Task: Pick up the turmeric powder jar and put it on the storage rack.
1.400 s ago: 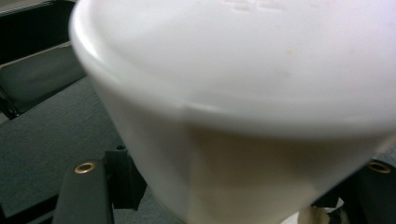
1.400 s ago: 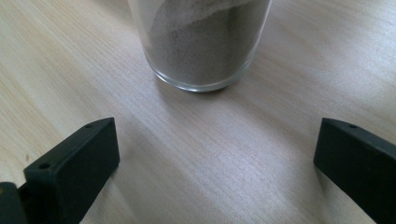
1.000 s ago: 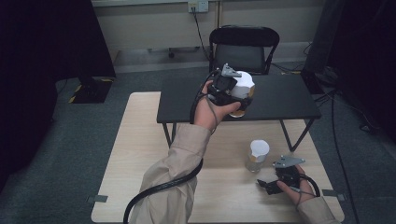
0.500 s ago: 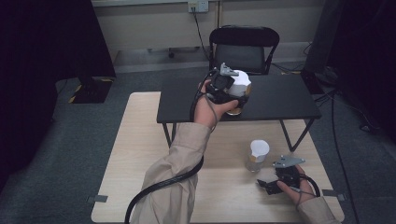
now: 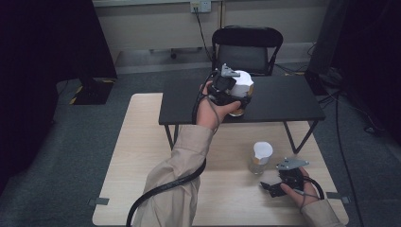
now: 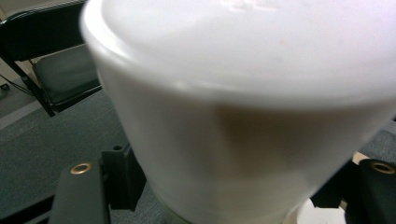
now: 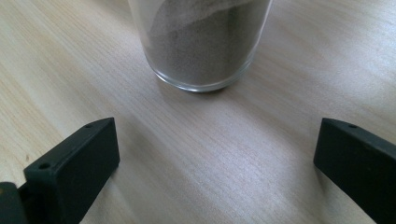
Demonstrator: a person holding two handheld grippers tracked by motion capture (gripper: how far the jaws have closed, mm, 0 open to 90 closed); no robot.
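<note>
Now the left gripper, clasping the white-lidded jar on the black table, has just been easing its jaws, suggesting release, while the right gripper waits wide open near the glass.

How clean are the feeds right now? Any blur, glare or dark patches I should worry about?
Left gripper view: the white lidded cup sits too close, soft and out of focus. Right gripper view: sharp on the glass and wood grain, no glare. High view: evenly lit tables, room edges very dark.
</note>
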